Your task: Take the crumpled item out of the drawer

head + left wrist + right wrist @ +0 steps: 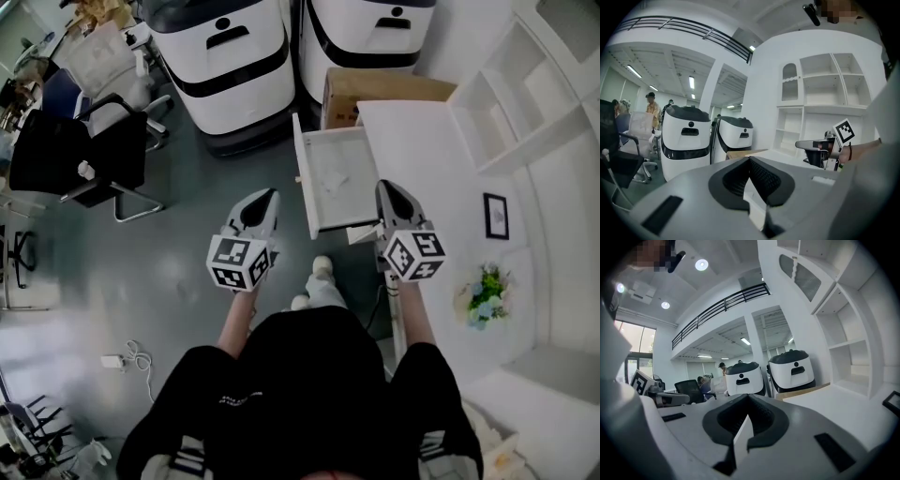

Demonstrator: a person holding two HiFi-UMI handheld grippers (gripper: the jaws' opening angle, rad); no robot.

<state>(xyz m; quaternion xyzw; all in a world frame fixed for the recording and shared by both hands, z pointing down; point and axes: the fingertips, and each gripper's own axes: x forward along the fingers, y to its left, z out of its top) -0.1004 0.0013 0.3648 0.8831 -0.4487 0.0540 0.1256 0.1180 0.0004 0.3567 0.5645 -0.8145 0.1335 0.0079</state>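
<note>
Right now the left gripper [265, 199] and the right gripper [388, 189], each with jaws pressed together and empty, flank the open drawer [303, 187], inside which the crumpled white item [336, 176] lies

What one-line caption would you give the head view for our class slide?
Left gripper and right gripper, both shut, flank the open white drawer holding a crumpled item.

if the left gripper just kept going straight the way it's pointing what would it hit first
Probably the left-hand white machine. The left gripper points past the left side of the open drawer, over the floor, toward that machine's lower body. Depth is hard to judge here.
</note>
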